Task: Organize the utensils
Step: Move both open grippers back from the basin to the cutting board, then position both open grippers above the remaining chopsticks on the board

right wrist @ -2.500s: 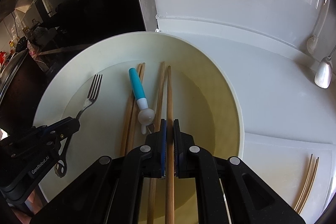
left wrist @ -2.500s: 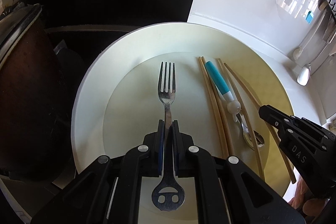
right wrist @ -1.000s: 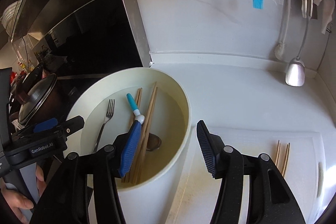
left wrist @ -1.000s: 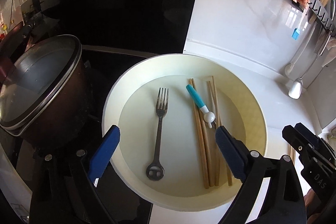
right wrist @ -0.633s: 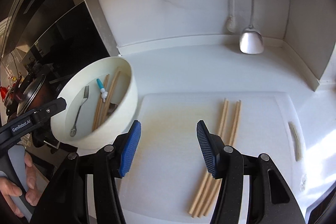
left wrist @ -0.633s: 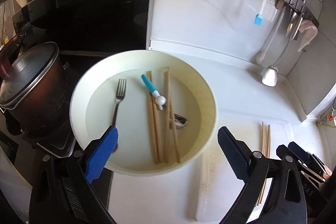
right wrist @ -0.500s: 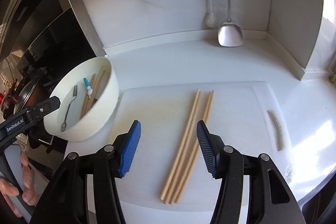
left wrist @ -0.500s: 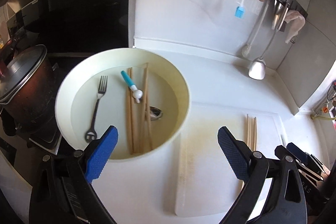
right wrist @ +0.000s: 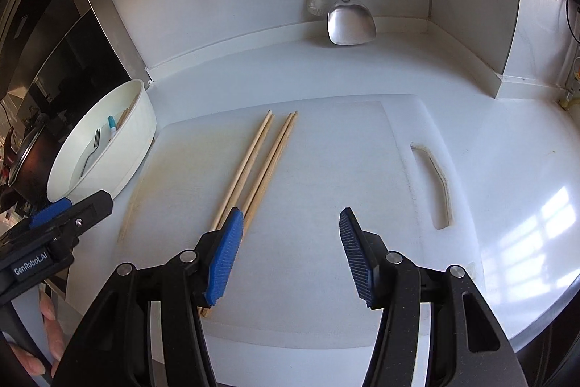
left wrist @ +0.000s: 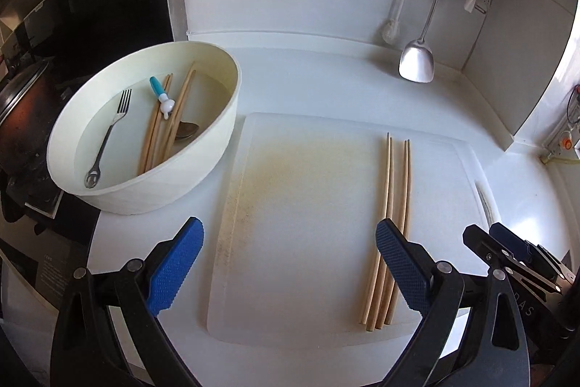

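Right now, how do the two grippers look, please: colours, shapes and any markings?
Both are black, with angular arms, silver screws and blue ribbed pads. The left gripper carries white "GenRobot.AI" lettering on its side, seen from the right wrist. The right gripper shows the letters "DAS".

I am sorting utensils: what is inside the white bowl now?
The white bowl holds a fork, a blue-handled spoon and several chopsticks. The bowl's near wall hides their lower ends.
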`<state>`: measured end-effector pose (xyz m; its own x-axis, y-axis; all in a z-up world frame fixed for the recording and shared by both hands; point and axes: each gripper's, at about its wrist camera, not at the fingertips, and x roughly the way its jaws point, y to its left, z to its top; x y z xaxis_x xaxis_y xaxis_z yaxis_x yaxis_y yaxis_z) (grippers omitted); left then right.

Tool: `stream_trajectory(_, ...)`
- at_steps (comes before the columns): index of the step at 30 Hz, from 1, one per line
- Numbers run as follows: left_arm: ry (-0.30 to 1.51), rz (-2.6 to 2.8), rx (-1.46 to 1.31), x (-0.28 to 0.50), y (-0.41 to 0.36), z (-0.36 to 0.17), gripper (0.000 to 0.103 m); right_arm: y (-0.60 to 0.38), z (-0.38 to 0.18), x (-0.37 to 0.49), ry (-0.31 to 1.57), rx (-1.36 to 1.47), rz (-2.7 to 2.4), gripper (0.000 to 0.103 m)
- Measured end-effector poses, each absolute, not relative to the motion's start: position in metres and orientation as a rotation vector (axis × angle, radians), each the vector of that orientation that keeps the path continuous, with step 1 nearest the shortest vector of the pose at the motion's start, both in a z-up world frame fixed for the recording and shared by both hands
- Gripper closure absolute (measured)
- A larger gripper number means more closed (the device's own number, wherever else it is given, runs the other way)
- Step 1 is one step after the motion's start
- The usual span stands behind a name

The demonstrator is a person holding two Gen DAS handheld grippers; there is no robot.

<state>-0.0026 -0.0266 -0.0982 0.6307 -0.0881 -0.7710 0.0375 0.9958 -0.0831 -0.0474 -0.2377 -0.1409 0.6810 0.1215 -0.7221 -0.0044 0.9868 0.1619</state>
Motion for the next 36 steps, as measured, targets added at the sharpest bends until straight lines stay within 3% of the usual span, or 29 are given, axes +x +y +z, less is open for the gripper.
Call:
stream_trajectory(14,0.869,-0.167,-0.013,0.027,-0.027,-0.15,0.009,-0.212,-0.179,-0.027,0.802,0.131,-0.003,0.05)
stream_trajectory(28,0.835,-0.165,-0.032,0.029,-0.028,-0.153,0.009,-0.202,-0.188,-0.02,0.805,0.078,-0.028,0.05)
stream_trajectory(36,0.856,-0.179,-0.034,0.031,-0.033,-0.158,0.009,-0.185,-0.187,-0.022,0.792,-0.096,-0.08,0.05)
